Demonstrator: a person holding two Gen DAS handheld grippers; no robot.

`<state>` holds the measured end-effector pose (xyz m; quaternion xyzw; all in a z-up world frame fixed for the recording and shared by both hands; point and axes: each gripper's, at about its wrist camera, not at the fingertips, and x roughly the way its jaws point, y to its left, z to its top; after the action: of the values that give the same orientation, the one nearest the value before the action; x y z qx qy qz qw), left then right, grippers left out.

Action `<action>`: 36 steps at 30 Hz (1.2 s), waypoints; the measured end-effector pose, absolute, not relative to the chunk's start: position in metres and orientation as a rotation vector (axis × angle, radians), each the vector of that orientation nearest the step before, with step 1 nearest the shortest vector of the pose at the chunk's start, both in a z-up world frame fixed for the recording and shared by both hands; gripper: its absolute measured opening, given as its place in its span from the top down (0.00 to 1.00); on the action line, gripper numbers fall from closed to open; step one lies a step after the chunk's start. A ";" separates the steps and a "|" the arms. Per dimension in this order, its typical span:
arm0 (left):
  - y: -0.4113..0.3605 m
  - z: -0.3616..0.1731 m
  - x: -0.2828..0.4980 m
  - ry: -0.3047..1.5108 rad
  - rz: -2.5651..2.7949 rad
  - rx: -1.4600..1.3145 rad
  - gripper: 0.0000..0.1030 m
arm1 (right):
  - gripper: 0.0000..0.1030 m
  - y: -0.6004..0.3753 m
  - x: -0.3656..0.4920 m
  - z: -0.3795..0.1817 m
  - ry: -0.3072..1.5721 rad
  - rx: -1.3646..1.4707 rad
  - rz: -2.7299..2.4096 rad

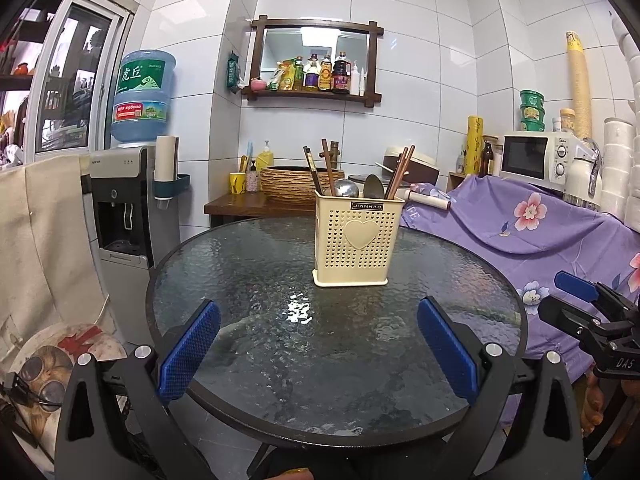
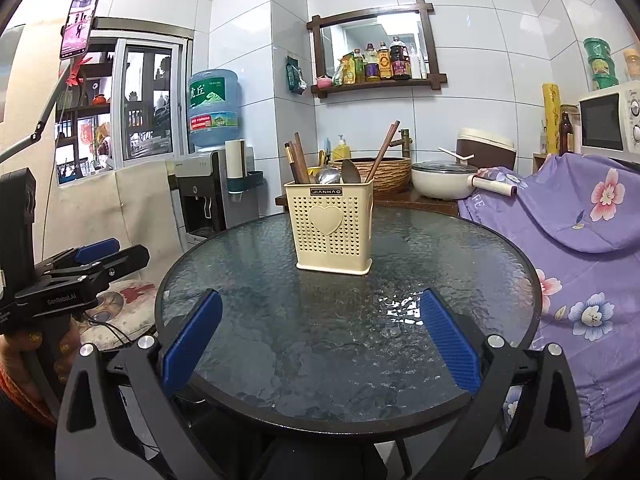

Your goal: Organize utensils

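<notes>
Holder: we see the cream utensil holder (image 1: 351, 240) upright mid-desk (image 1: 240, 280), well ahead of both jaws.
Left gripper (image 1: 318, 356): jaws wide, empty.
Right gripper (image 2: 320, 354): jaws wide, empty.

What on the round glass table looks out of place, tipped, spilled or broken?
Nothing stands out. The cream holder stands upright on the table, with chopsticks and spoons inside, leaning but contained. Nothing is spilled on the glass; the bright patch is reflected light.

Round textured-glass table (image 1: 248, 280) with dark rim fills lower center of frame. Cream perforated utensil holder (image 1: 354, 242) stands upright on it, center, slightly toward far edge.
</notes>
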<state>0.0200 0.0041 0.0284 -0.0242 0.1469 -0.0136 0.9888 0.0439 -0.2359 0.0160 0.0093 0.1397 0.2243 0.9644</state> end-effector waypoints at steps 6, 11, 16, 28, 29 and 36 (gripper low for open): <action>0.003 0.028 0.020 0.296 -0.028 -0.049 0.06 | 0.06 -0.236 0.044 0.016 0.283 0.018 0.454; 0.002 0.028 0.020 0.298 -0.028 -0.048 0.06 | 0.06 -0.235 0.044 0.016 0.284 0.017 0.455; 0.002 0.026 0.022 0.305 -0.041 -0.049 0.06 | 0.06 -0.235 0.045 0.015 0.289 0.015 0.457; 0.001 0.024 0.025 0.324 -0.049 -0.057 0.06 | 0.06 -0.235 0.046 0.015 0.293 0.014 0.459; 0.001 0.025 0.025 0.324 -0.049 -0.055 0.06 | 0.06 -0.235 0.047 0.014 0.293 0.014 0.459; 0.003 0.024 0.025 0.326 -0.049 -0.051 0.06 | 0.06 -0.235 0.048 0.012 0.296 0.013 0.461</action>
<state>0.0249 0.0025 0.0237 -0.0255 0.1620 -0.0245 0.9862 0.0481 -0.2354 0.0118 0.0064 0.1460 0.2275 0.9628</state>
